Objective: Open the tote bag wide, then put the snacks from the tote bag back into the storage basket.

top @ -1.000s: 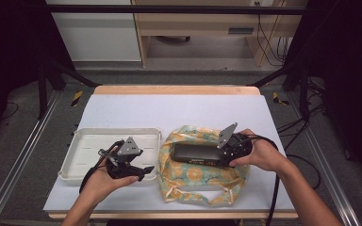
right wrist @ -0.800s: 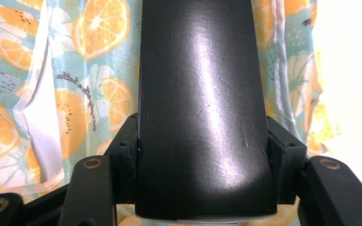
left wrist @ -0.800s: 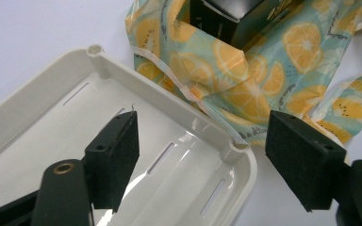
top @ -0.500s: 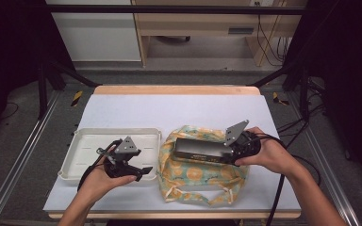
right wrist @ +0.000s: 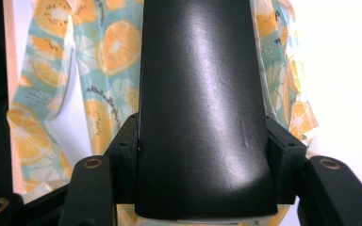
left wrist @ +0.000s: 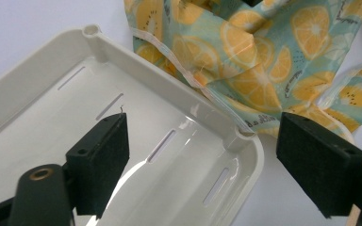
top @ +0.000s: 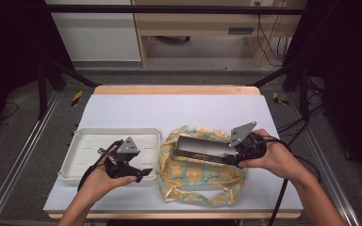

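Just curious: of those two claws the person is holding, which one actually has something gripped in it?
The right claw: its jaws clamp a black case over the orange-print bag. The left claw gapes empty above the white tray.

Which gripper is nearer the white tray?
Left. The left gripper hangs open over the white tray at its near right corner. The right gripper is beyond the tray's right edge, clamped on a black box above the fruit-print bag.

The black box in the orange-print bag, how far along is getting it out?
Partly done: the right gripper is clamped on the black box, raised above the fruit-print bag. The left gripper, jaws just opened, holds nothing. Left: setting the box down, probably in the white tray.
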`<move>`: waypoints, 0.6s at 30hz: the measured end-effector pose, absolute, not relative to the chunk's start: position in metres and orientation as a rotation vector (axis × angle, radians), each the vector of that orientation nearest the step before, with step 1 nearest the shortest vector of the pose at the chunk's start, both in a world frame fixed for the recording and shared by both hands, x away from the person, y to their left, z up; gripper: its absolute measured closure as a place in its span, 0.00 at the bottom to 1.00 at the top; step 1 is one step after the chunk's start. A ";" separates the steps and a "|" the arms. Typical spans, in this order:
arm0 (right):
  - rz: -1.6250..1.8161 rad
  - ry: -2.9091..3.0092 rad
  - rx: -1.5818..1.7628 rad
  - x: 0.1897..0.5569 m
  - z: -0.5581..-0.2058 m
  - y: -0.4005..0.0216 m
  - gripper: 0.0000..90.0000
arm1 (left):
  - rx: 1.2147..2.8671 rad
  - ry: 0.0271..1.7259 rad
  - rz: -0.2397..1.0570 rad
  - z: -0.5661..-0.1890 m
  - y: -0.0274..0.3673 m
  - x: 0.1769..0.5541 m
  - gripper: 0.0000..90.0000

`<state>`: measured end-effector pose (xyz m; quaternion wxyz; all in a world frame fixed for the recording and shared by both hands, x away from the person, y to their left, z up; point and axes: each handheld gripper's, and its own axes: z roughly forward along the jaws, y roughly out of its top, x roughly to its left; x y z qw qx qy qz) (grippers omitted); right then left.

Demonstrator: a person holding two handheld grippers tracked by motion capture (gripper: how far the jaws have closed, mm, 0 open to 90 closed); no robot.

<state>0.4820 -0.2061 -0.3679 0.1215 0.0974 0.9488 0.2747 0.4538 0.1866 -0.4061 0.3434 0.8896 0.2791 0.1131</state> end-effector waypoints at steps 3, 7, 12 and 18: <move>0.816 2.770 0.287 0.478 -0.367 -0.207 0.48 | 2.316 0.728 0.296 -0.406 0.185 0.456 0.17; 0.812 2.757 0.312 0.474 -0.367 -0.208 0.48 | 2.315 0.747 0.310 -0.404 0.186 0.459 0.16; 0.858 2.746 0.332 0.472 -0.365 -0.213 0.48 | 2.346 0.725 0.324 -0.399 0.184 0.464 0.15; 0.865 2.755 0.330 0.471 -0.361 -0.214 0.48 | 2.422 0.622 0.351 -0.377 0.180 0.472 0.14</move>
